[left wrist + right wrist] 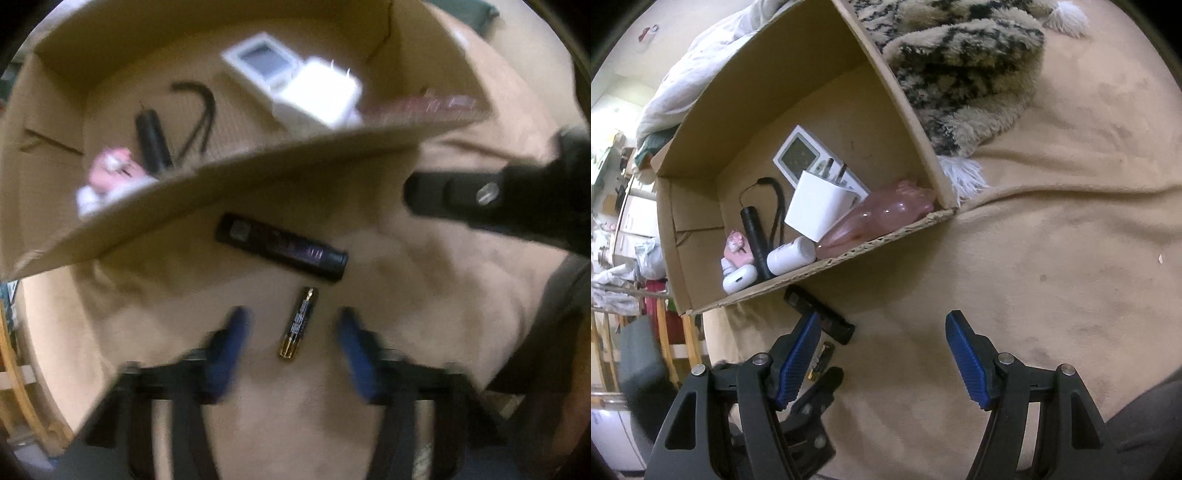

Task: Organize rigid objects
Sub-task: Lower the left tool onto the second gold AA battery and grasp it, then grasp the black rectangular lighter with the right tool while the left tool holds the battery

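A small black-and-gold battery (297, 323) lies on the beige sheet. My left gripper (293, 315) points down over it, one blue pad on each side, with a gap between each pad and the battery. Just beyond lies a black cylinder (280, 247), close under the rim of the cardboard box (258, 173). The right wrist view shows the same battery (823, 360) and black cylinder (820, 317) partly behind the left finger of my right gripper (882, 354). That gripper stands open with nothing between its pads.
The cardboard box (849, 254) holds a white charger (820, 206), a white display unit (798, 153), a black flashlight (753, 236), a pink bottle (886, 218) and small white items. A furry patterned blanket (960, 74) lies behind it. The beige sheet (1052, 258) stretches to the right.
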